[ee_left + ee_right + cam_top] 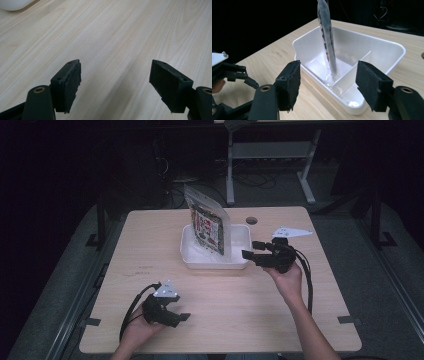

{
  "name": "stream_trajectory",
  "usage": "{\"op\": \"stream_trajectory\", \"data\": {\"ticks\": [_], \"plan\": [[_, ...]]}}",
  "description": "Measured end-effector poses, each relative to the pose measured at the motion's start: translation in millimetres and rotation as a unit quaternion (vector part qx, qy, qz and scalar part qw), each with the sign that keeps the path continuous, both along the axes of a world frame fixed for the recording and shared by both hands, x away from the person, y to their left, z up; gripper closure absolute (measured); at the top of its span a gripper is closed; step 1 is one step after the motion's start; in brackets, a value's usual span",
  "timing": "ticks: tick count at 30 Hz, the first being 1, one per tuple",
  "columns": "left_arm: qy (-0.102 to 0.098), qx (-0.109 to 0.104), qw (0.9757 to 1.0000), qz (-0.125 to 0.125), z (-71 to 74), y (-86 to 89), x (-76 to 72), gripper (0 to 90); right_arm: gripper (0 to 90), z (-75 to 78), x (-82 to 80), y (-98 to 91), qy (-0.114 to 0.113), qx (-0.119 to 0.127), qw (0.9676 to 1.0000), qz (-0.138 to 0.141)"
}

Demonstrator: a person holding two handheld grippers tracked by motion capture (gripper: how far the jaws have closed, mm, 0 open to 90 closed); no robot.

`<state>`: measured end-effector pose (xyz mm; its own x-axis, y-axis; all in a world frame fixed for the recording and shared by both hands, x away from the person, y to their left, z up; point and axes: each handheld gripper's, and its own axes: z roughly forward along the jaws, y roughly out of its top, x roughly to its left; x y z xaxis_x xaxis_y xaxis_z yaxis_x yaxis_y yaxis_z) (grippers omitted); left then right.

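Nearest the camera in the high view is the left gripper (172, 312), low on the table (150, 245) at the person's near edge, jaws spread wide w/ nothing between them. In the left gripper view its pads (72, 80) frame bare wood, so it looks parked out of the way — probably idle while the other hand works.

The right gripper (254, 249) sits just beside the tray (186, 255) at its right side, pointed toward it. Jaws open, nothing held; in the right gripper view the pads (292, 82) stand apart either side of the tray's near corner, not touching it. The opening looks about right for letting go of, or lining up on, something thin.

That thin thing is the pouch (207, 222) — a printed, clear-edged bag standing upright in the tray, leaning slightly, top well above the rim. From the right gripper view the pouch (327, 40) shows edge-on, its foot down in the compartment left of the divider (352, 72), which seems to prop it so it stays up w/o a grip. No pad touches it.

Judgement: tray's there as a holder, the divider acting as a slot — the pouch stands by itself, and the right gripper is free of it, close enough to re-grip if it tips.
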<state>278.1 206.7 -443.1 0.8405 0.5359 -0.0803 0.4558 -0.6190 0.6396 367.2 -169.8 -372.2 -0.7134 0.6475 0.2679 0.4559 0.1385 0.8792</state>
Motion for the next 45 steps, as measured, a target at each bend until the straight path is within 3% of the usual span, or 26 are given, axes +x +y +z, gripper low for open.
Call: {"op": "stream_trajectory", "data": {"ticks": [45], "plan": [[-0.001, 0.009, 0.9999, -0.007, -1.3, -4.2, -1.3, 24.3, 31.5, -27.4, -49.1, -52.1, 0.044, -0.019, 0.9987, -0.012]]}}
